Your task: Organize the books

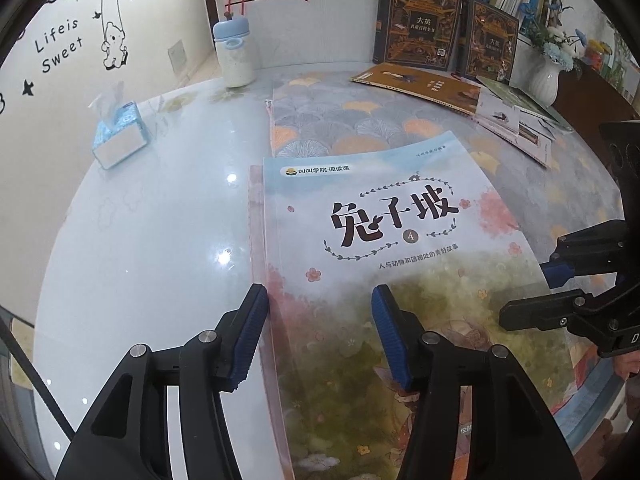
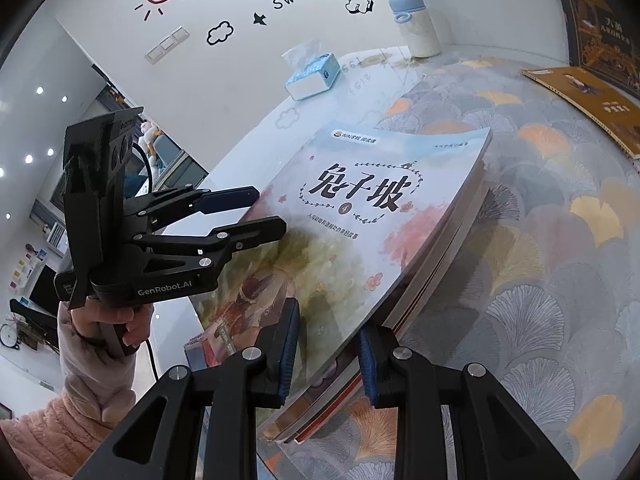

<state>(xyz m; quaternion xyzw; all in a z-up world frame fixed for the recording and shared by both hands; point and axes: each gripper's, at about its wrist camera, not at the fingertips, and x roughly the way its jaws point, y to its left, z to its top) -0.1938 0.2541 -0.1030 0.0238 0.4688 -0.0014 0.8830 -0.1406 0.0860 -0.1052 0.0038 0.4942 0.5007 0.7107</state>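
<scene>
A stack of thin books lies on the patterned table mat; its top book [image 1: 380,240] [image 2: 360,208] has a pale blue and pink cover with large dark characters. My left gripper [image 1: 320,320] [image 2: 270,210] is open and straddles the stack's left edge. One pad is beside the spine, the other stands over the cover, and neither presses on it. My right gripper [image 2: 326,354] [image 1: 532,292] is shut on the stack's near right corner, with the page edges [image 2: 440,260] running between its blue pads.
A tissue box [image 1: 120,140] and a blue-lidded bottle [image 1: 236,52] stand at the far left. A brown book [image 1: 420,84] lies flat behind the stack, in front of two dark upright books [image 1: 420,20]. Loose booklets [image 1: 516,120] and a white vase [image 1: 544,80] are far right. A pink-sleeved hand [image 2: 100,360] holds the left gripper.
</scene>
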